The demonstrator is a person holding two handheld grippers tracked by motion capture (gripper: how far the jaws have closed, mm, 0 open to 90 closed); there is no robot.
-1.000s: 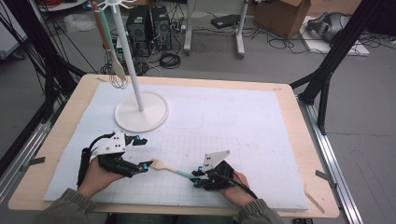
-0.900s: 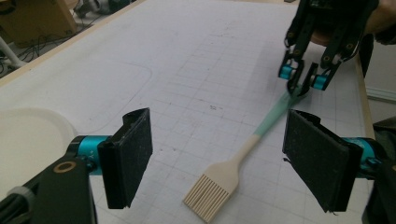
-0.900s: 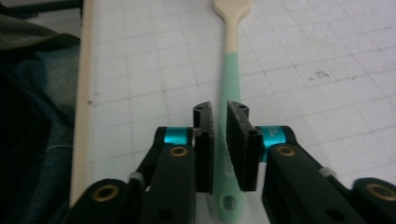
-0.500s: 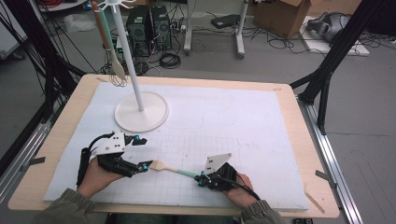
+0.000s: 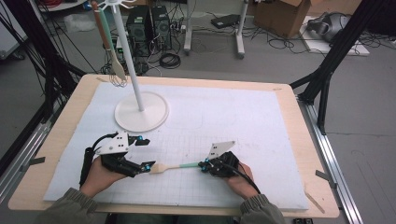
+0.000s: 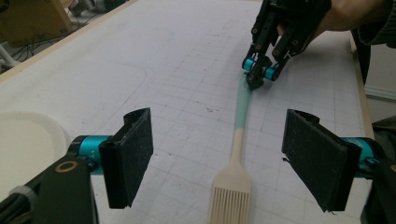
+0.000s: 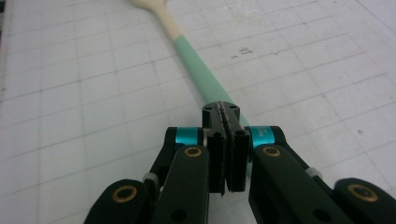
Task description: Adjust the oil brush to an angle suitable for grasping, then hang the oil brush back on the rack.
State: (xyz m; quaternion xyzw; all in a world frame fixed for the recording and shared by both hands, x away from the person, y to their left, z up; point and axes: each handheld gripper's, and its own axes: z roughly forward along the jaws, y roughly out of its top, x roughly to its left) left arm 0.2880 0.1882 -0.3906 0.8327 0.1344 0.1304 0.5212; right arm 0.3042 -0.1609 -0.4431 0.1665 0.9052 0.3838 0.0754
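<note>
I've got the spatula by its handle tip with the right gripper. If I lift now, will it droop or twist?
The spatula looks thin and slim, so probably light and mostly stiff. The right gripper is shut on the very end of the green handle, so the slotted head, far from the grip, may sag or swing. The left gripper is open around the head and could steady it.

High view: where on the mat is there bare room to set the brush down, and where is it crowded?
The mat lies bare from the stand base rightward to its right edge, and behind the right tool. It is crowded along the near edge, where the brush spans between the left tool and right tool.
</note>
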